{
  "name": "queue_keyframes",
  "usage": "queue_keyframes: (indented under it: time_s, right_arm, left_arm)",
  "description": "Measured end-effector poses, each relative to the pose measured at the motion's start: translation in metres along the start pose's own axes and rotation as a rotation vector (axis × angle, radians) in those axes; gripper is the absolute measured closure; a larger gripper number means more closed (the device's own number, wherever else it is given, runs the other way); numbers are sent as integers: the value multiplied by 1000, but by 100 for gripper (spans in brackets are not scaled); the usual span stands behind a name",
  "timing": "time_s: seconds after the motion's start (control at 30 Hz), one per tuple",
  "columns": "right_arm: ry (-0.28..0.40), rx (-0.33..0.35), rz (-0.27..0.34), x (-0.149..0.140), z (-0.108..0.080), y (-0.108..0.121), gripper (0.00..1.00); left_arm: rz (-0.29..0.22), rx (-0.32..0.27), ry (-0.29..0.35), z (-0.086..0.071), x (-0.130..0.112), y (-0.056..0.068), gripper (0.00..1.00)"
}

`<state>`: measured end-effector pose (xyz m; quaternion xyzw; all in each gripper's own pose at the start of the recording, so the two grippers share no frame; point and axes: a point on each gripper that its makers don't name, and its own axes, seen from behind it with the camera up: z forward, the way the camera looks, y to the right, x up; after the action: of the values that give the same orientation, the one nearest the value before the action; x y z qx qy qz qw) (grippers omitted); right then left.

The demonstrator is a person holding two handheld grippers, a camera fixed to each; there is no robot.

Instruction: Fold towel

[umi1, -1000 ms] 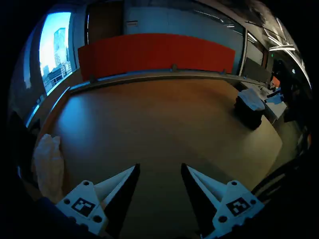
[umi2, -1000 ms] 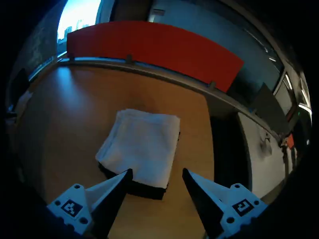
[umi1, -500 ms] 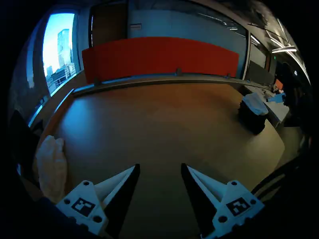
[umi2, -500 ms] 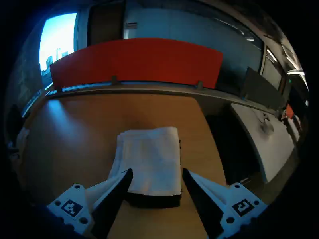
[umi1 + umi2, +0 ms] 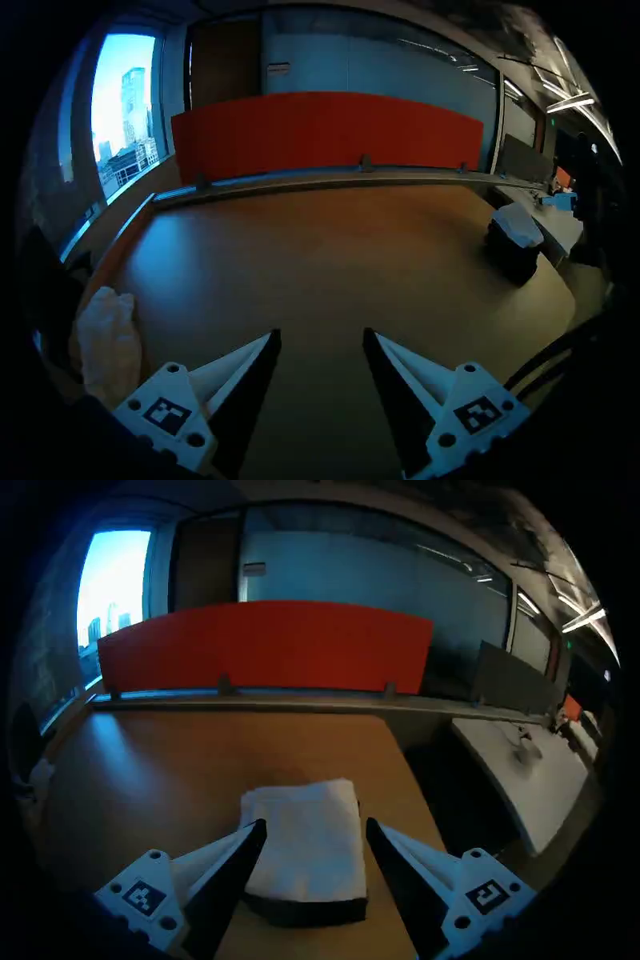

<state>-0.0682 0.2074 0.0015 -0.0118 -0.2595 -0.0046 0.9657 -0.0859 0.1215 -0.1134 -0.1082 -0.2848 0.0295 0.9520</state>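
Far to the left, a crumpled towel [image 5: 106, 348] lies in a soft heap at the edge of the wooden surface [image 5: 320, 256]. The left gripper [image 5: 321, 334] hangs over the bare wood near it. Its two fingers are apart and hold nothing. Far to the right sits a dark block [image 5: 512, 260] with a folded towel [image 5: 518, 224] lying flat on top. In the right gripper view, the right gripper [image 5: 314, 826] hovers just above that folded towel, fingers apart, one over each side. I cannot tell if they touch it.

This towel looks done, so the heap is likely next. To do it well, lift the right gripper straight up so the neat towel does not slide. Then pinch the heap by two corners, not the middle, and spread it flat on the bare wood before folding.
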Motion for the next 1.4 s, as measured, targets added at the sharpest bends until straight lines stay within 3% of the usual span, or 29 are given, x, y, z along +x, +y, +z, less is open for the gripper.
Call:
queue_keyframes:
  time_s: [0.17, 0.47, 0.9, 1.17, 1.4]
  right_arm:
    - [65, -7, 3, 13, -5, -7, 4]
    - [245, -29, 4, 45, -17, -14, 4]
    - [307, -25, 36, 60, -23, -21, 4]
    - [371, 3, 54, 83, -30, -38, 3]
    - [378, 12, 54, 90, -30, -54, 3]
  left_arm:
    - [19, 10, 22, 3, 9, -3, 25]
    - [9, 26, 78, 8, 25, -9, 25]
    - [16, 51, 153, 17, 50, -20, 25]
    - [9, 92, 253, 24, 89, -41, 25]
    - [4, 119, 333, 27, 124, -60, 25]
